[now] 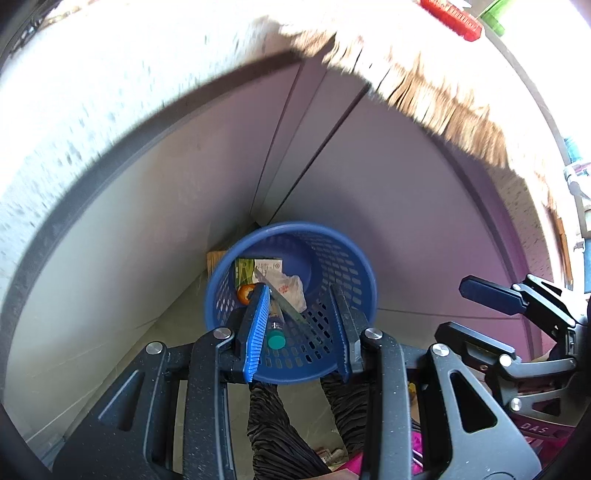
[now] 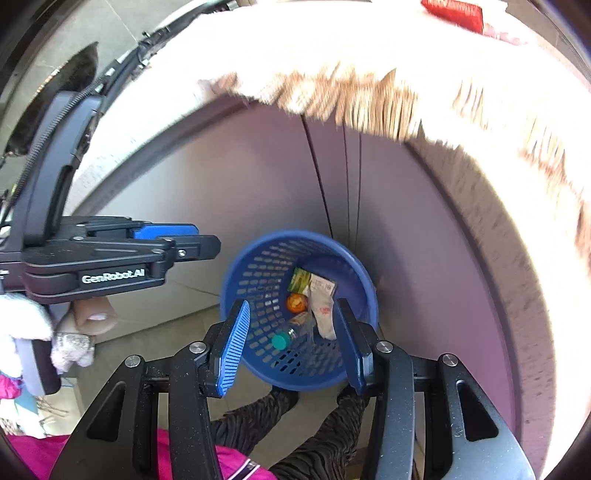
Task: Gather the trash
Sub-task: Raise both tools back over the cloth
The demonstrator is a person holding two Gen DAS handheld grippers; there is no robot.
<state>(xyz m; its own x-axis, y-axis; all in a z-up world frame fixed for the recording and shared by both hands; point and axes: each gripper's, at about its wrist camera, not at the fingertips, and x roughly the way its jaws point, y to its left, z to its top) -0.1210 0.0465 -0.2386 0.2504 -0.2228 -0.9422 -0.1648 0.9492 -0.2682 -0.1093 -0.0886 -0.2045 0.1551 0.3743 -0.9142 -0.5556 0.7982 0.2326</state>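
A blue perforated basket [image 1: 364, 284] [image 2: 231, 284] stands on the floor against grey cabinet doors. Inside lie a bottle with a green cap [image 1: 276, 339] [image 2: 280, 341], an orange piece [image 1: 243, 294] [image 2: 296, 302], a green packet [image 1: 243, 267] [image 2: 299, 279] and a crumpled white wrapper [image 1: 292, 286] [image 2: 323, 310]. My left gripper [image 1: 298, 288] [image 2: 199, 240] hangs above the basket, pointing steeply down, open, with nothing between its fingers. My right gripper [image 2: 292, 302] [image 1: 458, 310] is beside it over the basket, also open and holding nothing.
Grey cabinet doors [image 2: 258, 184] rise behind the basket under a pale countertop [image 1: 110, 92] draped with a fringed cloth [image 2: 369, 107]. A red object [image 1: 452, 16] lies on top. A person's dark-trousered legs [image 2: 258, 417] stand just before the basket, pink clothing [image 2: 37, 454] lower left.
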